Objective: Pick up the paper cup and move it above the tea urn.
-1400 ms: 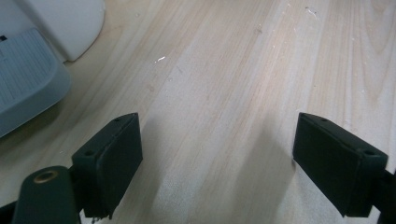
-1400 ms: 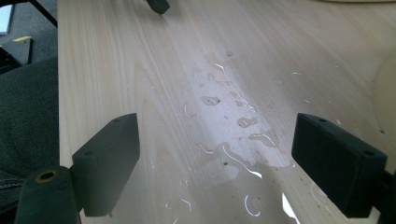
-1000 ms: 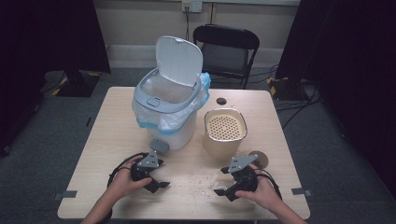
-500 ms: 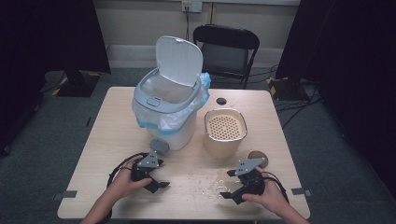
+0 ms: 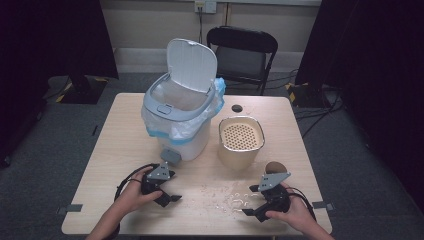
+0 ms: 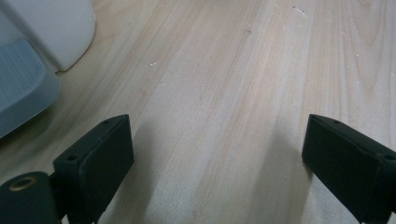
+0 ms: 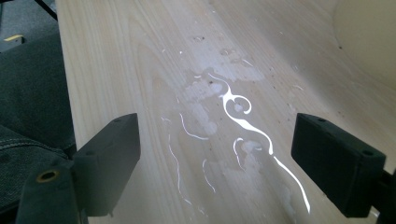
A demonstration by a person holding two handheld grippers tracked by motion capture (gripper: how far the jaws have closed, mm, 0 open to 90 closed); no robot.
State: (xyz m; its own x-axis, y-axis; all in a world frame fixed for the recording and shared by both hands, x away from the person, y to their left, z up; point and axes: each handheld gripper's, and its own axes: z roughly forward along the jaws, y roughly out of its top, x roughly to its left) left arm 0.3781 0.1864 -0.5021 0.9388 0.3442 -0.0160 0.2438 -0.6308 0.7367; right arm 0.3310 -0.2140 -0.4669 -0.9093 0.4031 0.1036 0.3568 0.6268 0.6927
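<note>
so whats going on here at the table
A person sits at a wooden table with a gripper in each hand. Both the left gripper and the right gripper are open and hold nothing. Between them lies a small spill of clear liquid and crumbs; the right gripper points at it. Behind stand a white pedal bin with its lid up and a beige perforated-top container.

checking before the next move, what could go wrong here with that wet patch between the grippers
The clear spill lies just ahead of the open right gripper; the jaws could smear it wider or get wet and slip. The beige container and the lined bin stand close behind, so a broad sweep might bump them.
</note>
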